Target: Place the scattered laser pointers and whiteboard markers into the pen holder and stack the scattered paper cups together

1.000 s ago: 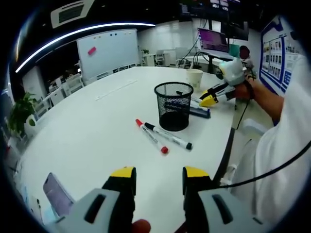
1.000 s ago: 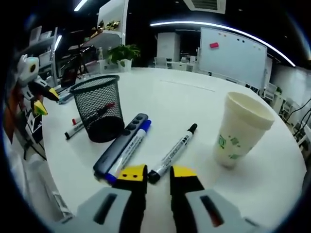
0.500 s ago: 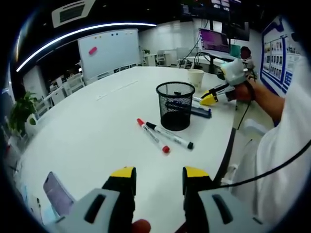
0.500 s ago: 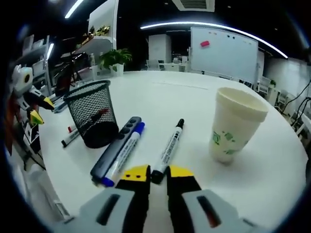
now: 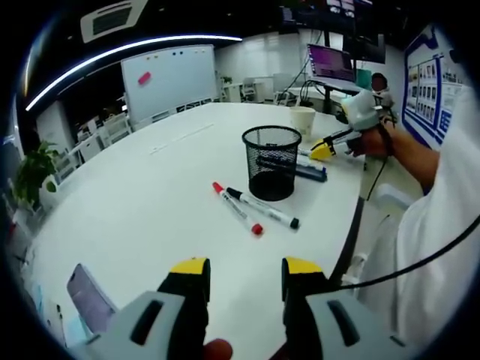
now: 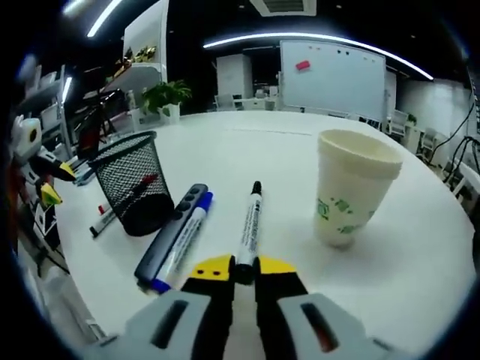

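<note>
Right gripper (image 6: pixel 238 268): low over the white table (image 6: pixel 420 270), its yellow-tipped jaws drawn nearly together around the near end of a black-capped whiteboard marker (image 6: pixel 249 225); the marker's barrel runs straight away from the jaws along the tabletop, cap at the far end.
Left gripper (image 5: pixel 246 268): held above the near part of the table, jaws parted with bare tabletop between them, gripping nothing.
Pen holder (image 6: pixel 130 182): black wire mesh, upright, left of the right gripper's jaws; a red-tipped pen leans inside it.
Laser pointer (image 6: pixel 174 232): dark and slim, lying flat just right of the holder, with a blue-capped marker (image 6: pixel 184 241) alongside it and touching or nearly so, both left of the held marker.
Paper cup (image 6: pixel 346 197): white with green print, upright, right of the held marker and apart from it.
Loose markers: in the left gripper view, a red-capped marker (image 5: pixel 235 209) and a black-capped one (image 5: pixel 262 208) lie side by side in front of the holder, well ahead of the left jaws.
Far side: in the left gripper view, the right gripper sits just beyond the holder, a person's hand (image 5: pixel 373 139) on it.
</note>
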